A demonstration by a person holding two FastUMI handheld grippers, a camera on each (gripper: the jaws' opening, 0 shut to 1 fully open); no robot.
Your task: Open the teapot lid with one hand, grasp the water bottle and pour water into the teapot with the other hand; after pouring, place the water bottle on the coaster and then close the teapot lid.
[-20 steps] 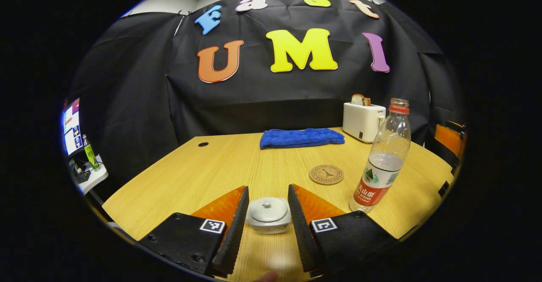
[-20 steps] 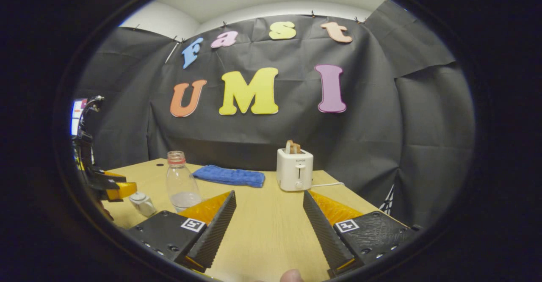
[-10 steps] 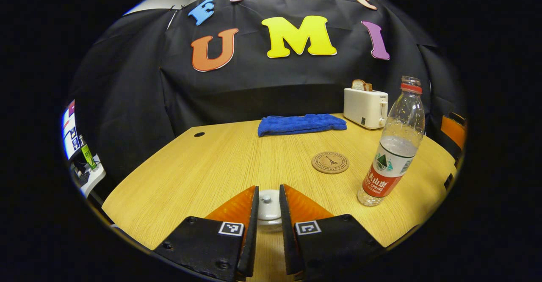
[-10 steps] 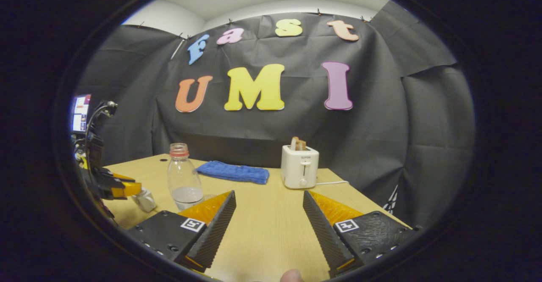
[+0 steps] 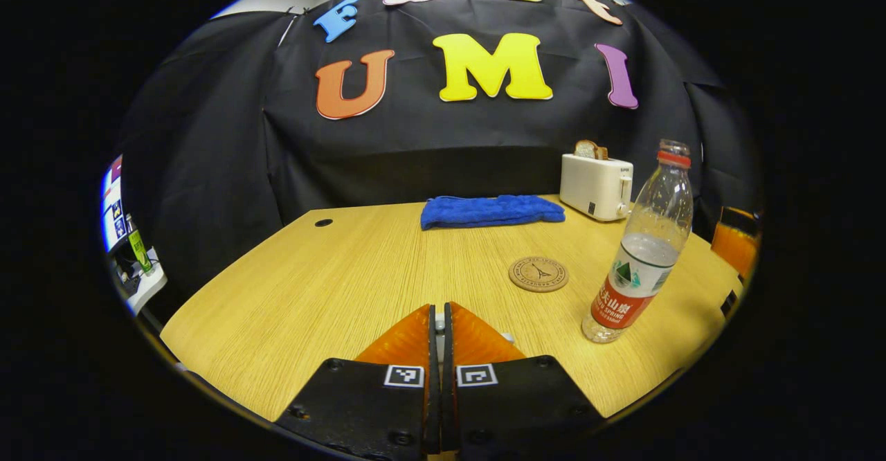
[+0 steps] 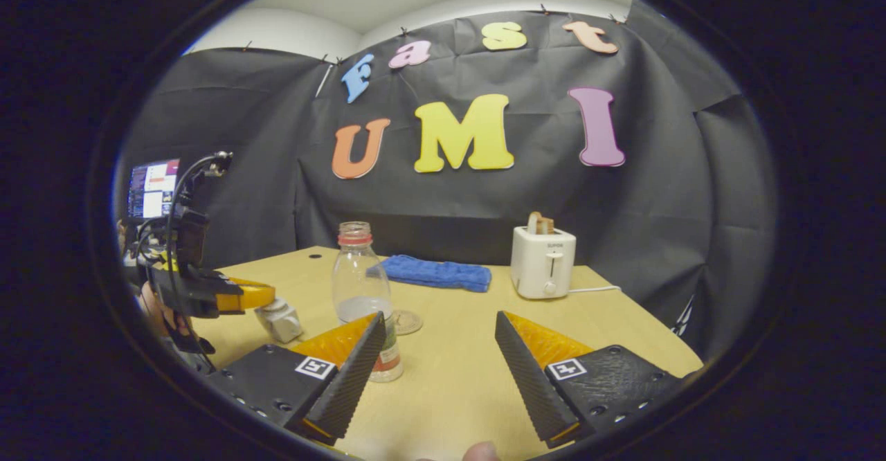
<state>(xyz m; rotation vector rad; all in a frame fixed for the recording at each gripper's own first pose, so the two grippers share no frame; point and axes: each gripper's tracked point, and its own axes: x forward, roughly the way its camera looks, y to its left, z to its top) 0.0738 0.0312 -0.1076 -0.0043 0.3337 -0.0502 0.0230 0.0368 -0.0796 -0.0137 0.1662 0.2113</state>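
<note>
A small white teapot [image 6: 280,320] sits on the wooden table [image 5: 332,274] at the left of the right gripper view. My left gripper [image 5: 437,309] is shut over its lid knob, with a thin white sliver showing between the fingers. From the right gripper view, that left gripper [image 6: 266,298] rests on top of the teapot. A clear water bottle [image 5: 640,260] with a red label and no cap stands upright, partly filled. My right gripper [image 6: 439,319] is open and holds nothing, with the bottle [image 6: 360,288] just beyond its left finger. A round cork coaster [image 5: 538,274] lies left of the bottle.
A folded blue towel [image 5: 491,210] and a white toaster [image 5: 595,185] holding bread stand at the table's far side. A monitor [image 6: 152,187] glows at the left, off the table. A hand [image 6: 156,312] holds the left gripper.
My left gripper has closed from wide open around the teapot to shut on the lid knob. The right gripper has come closer to the bottle and stays open.
</note>
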